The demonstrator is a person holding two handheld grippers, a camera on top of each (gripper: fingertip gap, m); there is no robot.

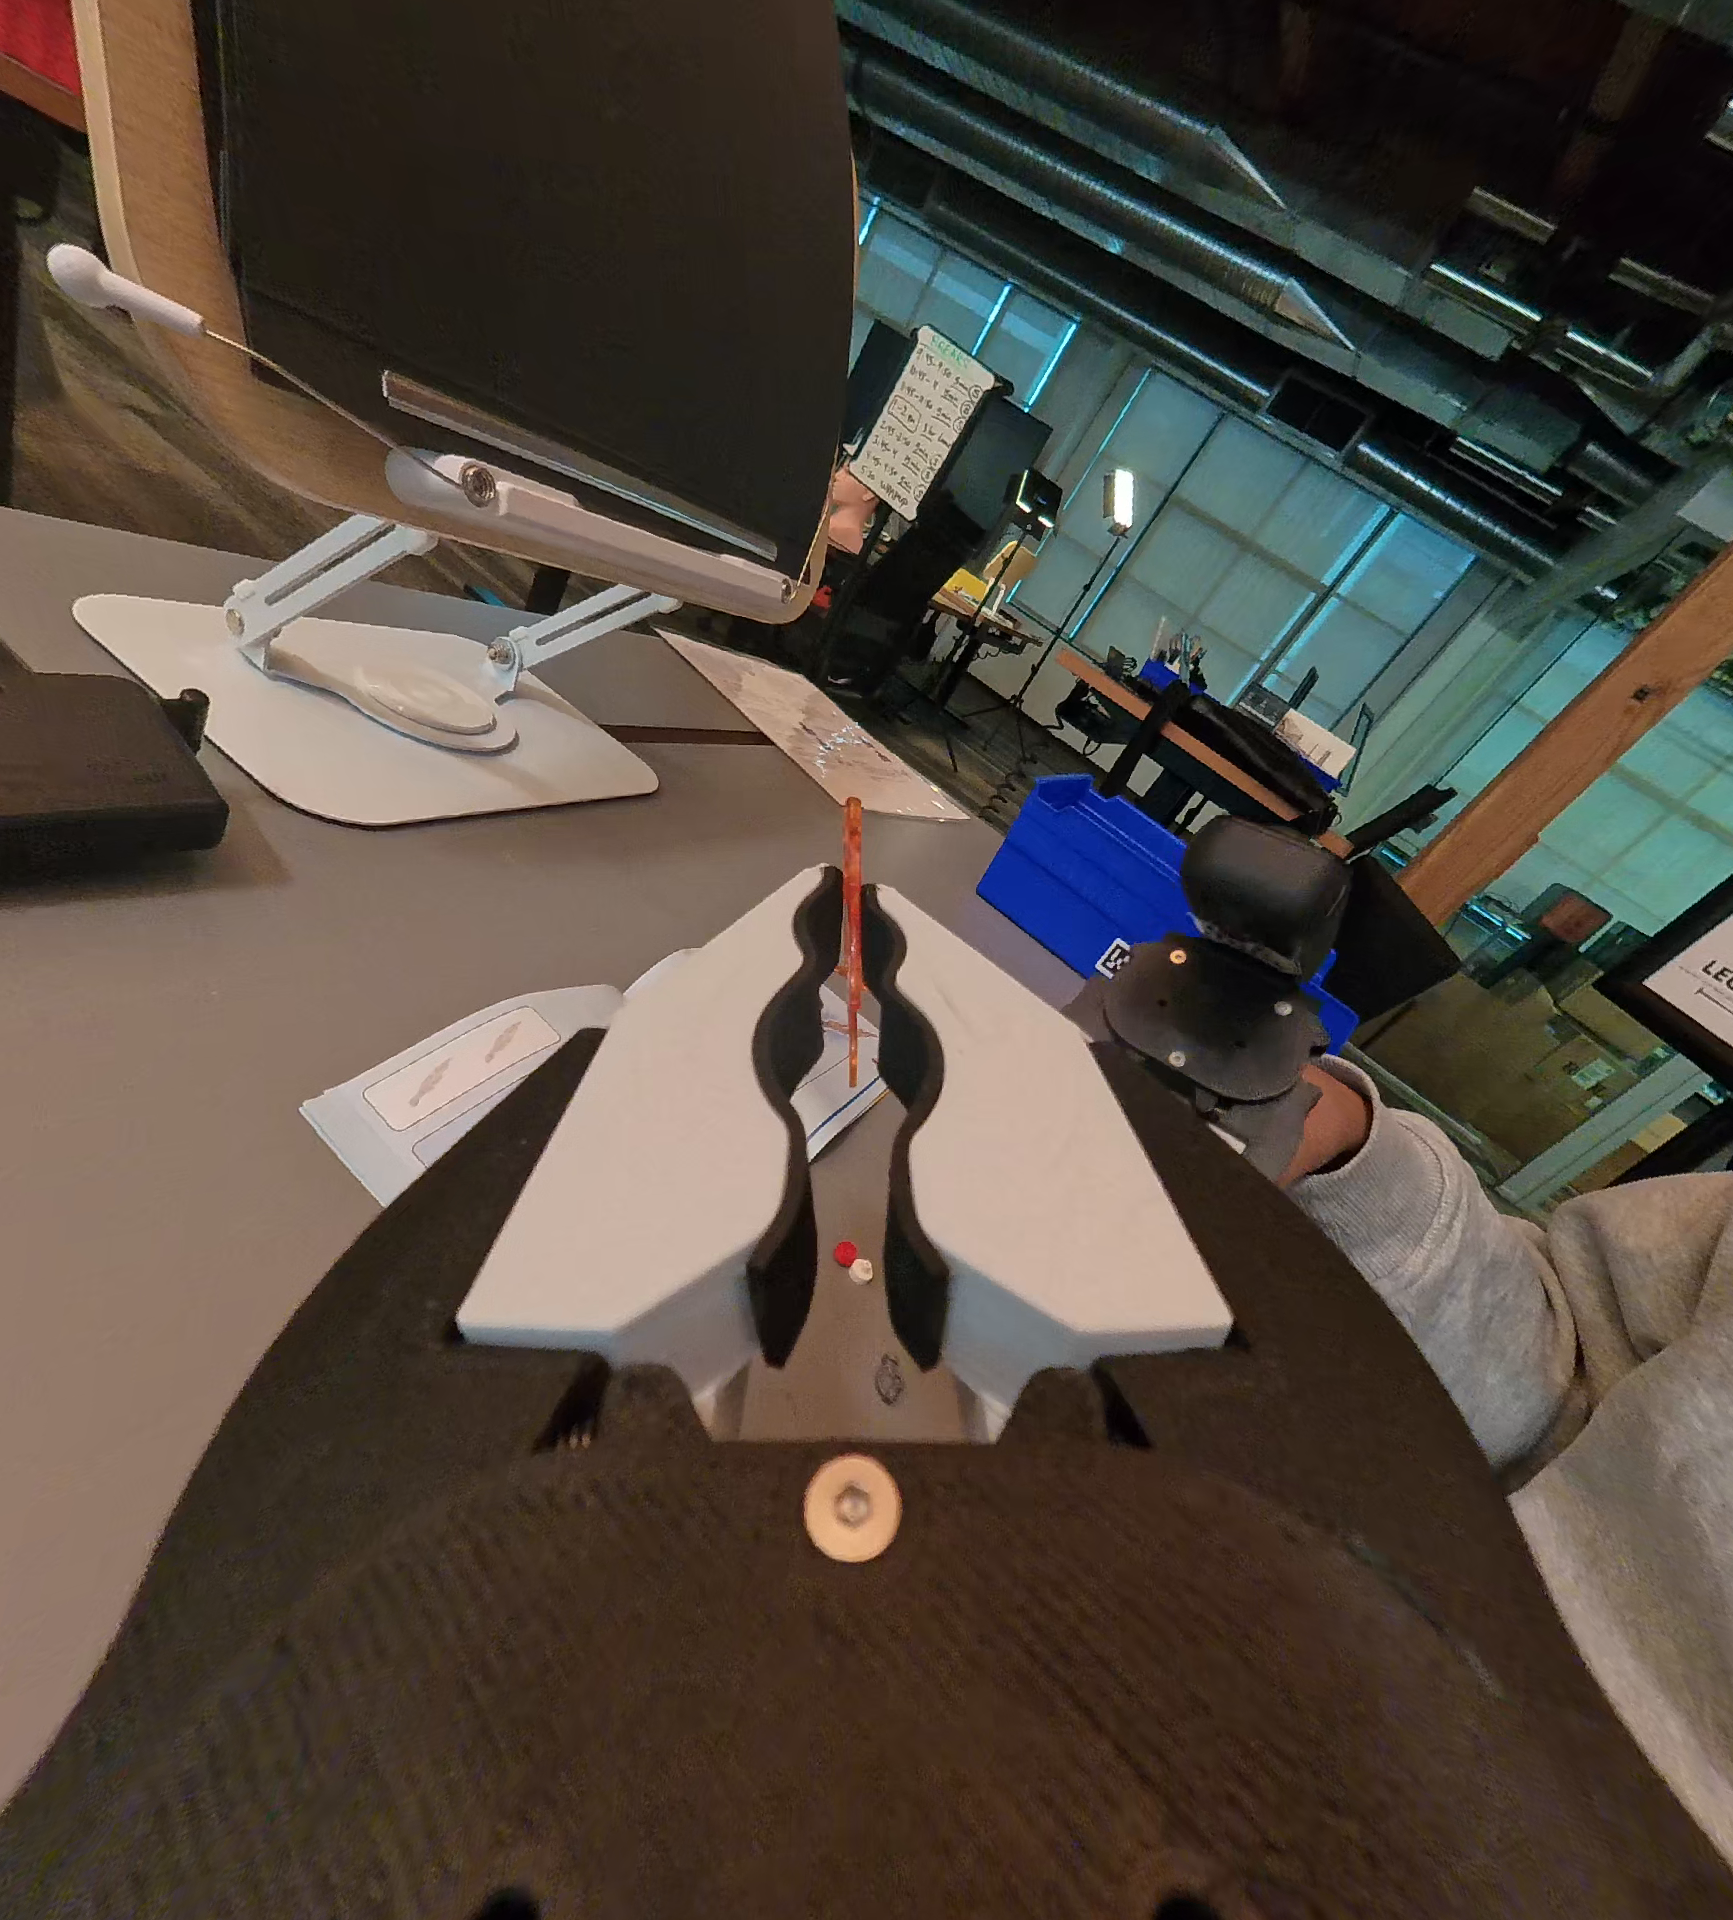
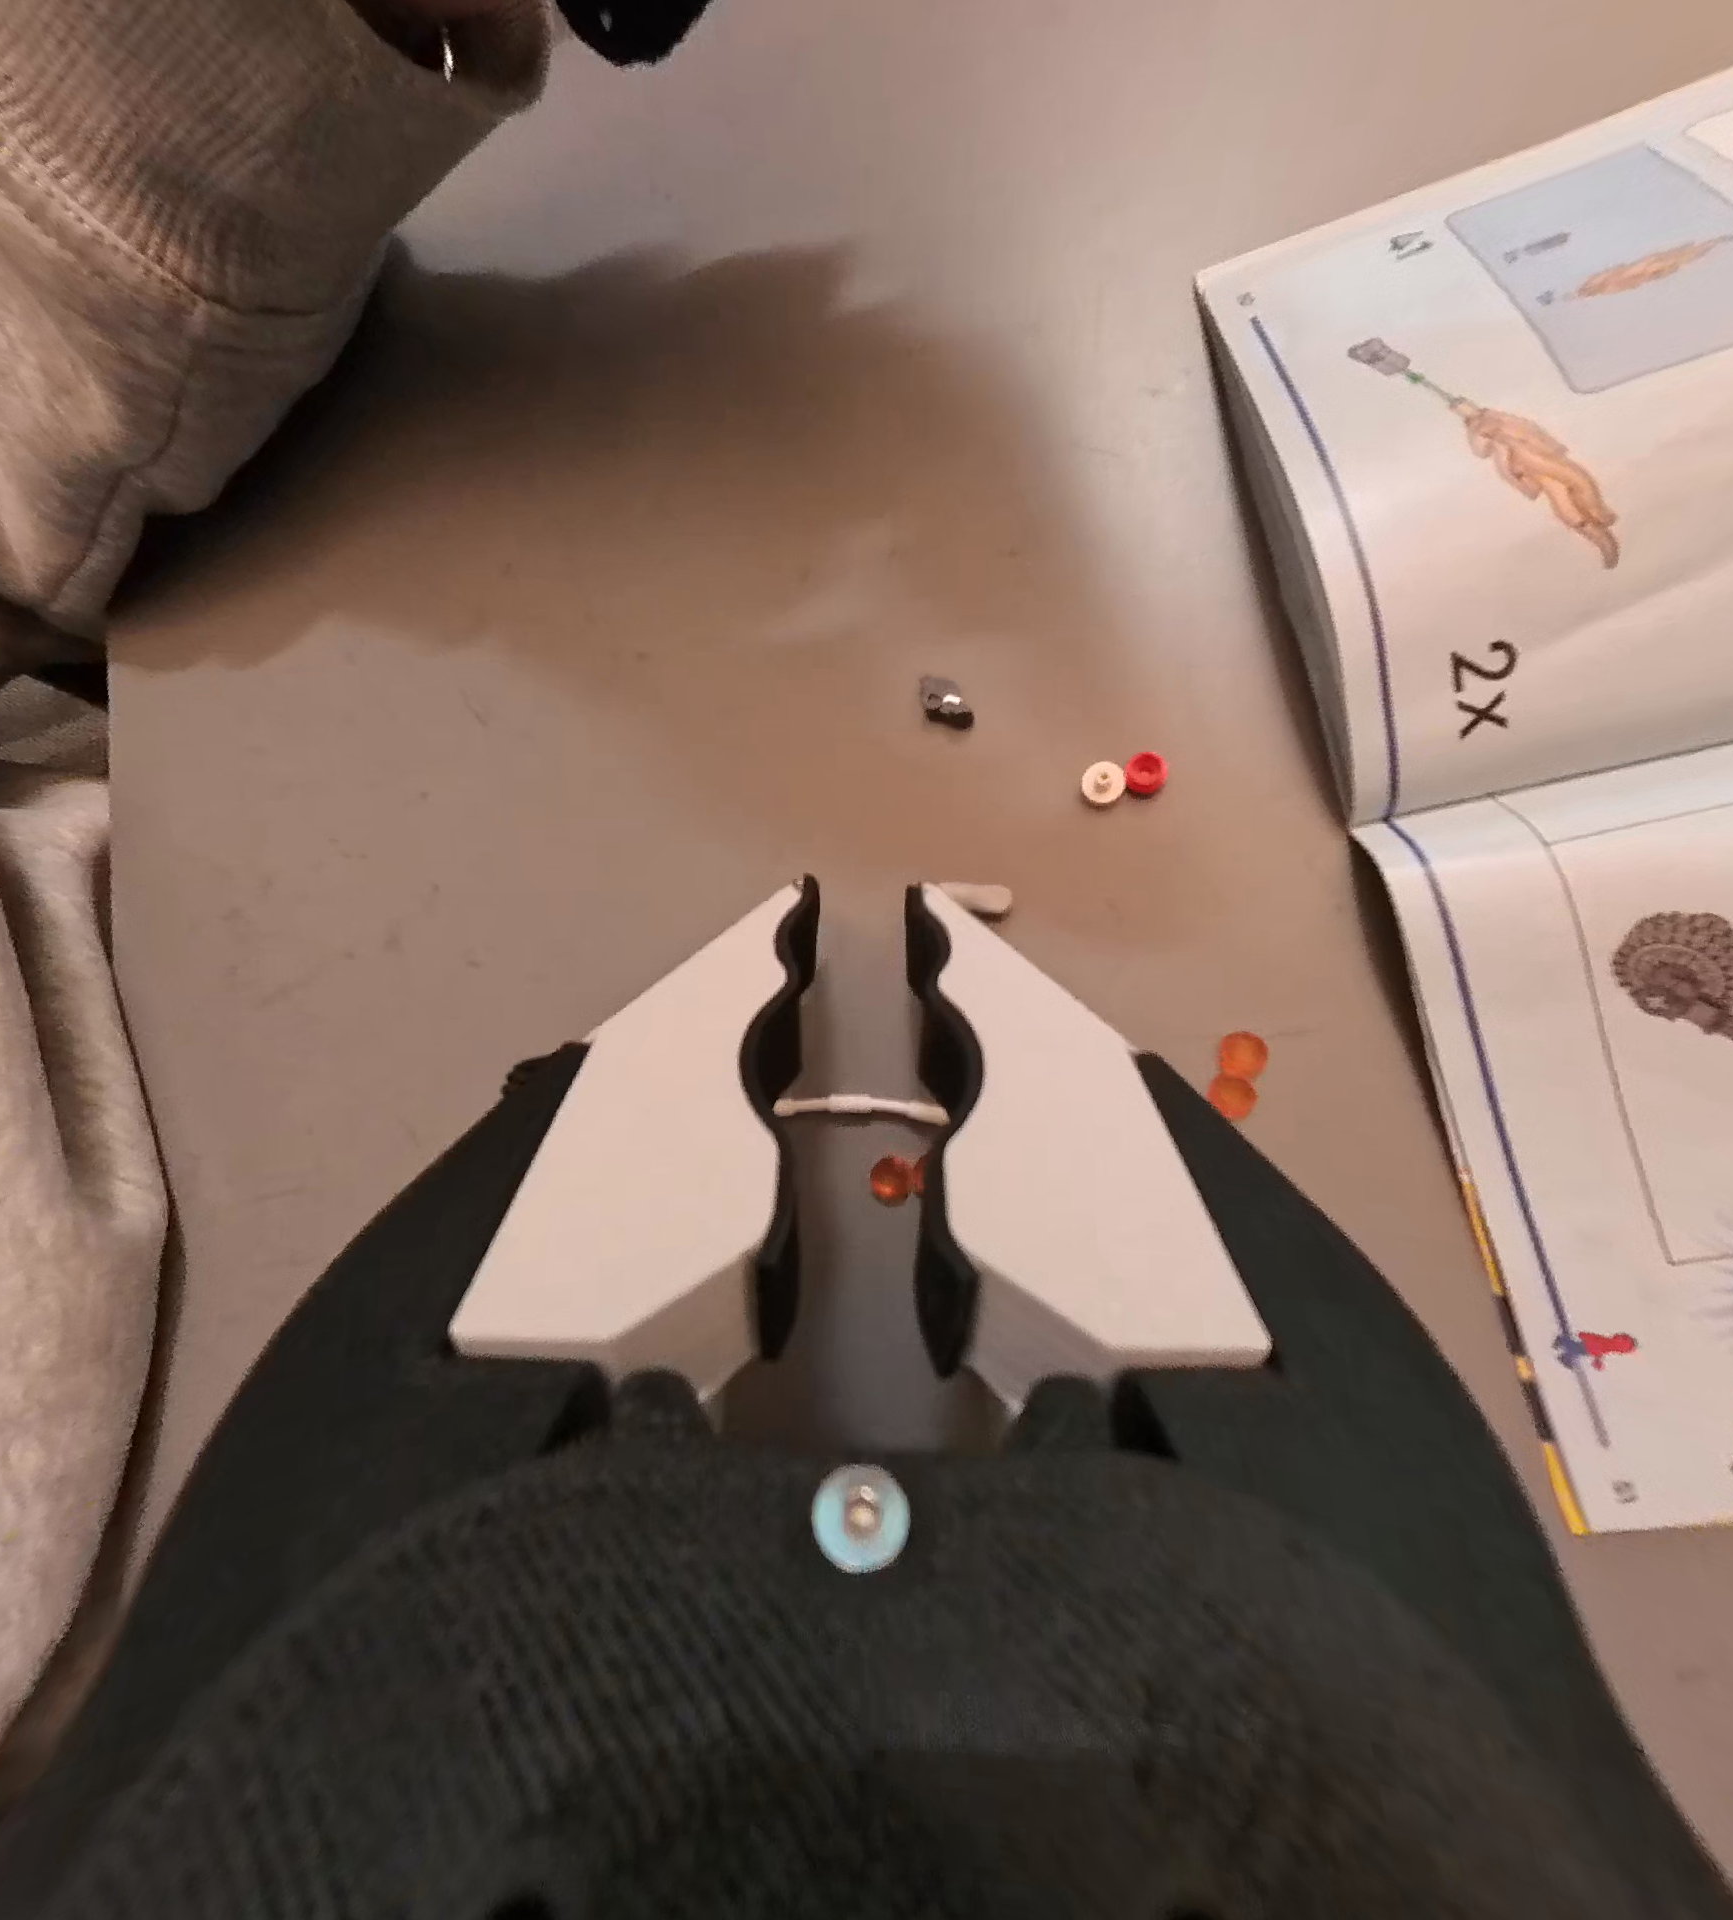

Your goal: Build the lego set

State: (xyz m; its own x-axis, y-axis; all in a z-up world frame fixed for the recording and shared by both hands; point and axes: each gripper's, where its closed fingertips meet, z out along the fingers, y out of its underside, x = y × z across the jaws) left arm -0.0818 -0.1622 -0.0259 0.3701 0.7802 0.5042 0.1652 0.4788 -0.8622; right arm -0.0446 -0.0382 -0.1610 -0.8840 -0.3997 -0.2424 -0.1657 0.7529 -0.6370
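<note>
The left gripper [image 1: 854, 904] is closed on a thin orange flame-shaped piece [image 1: 853, 883], which stands upright between its fingertips, above the grey table [image 1: 166, 1039]. Below it on the table lie a small red round stud [image 1: 845, 1253] and a white round stud [image 1: 861, 1270], touching each other, with the open instruction booklet [image 1: 467, 1070] just beyond.

The right gripper [image 2: 857, 899] points down at the table with its jaws slightly apart. A thin white rod [image 2: 857, 1107] lies crosswise between the fingers, farther back than the tips, each end against a black pad. Under the fingers an orange see-through stud [image 2: 888, 1179] rests on the table, and two more orange studs [image 2: 1238, 1070] lie just beside the right finger. A small dark grey piece [image 2: 945, 701] lies ahead of the tips, and a pale flat piece [image 2: 976, 896] peeks out beside the right fingertip.

A blue bin [image 1: 1080, 873] sits at the far table edge; what it holds cannot be seen. A tilted dark screen on a white stand [image 1: 374, 707] rises behind. A grey sleeve [image 2: 114, 260] shows at the upper left.
</note>
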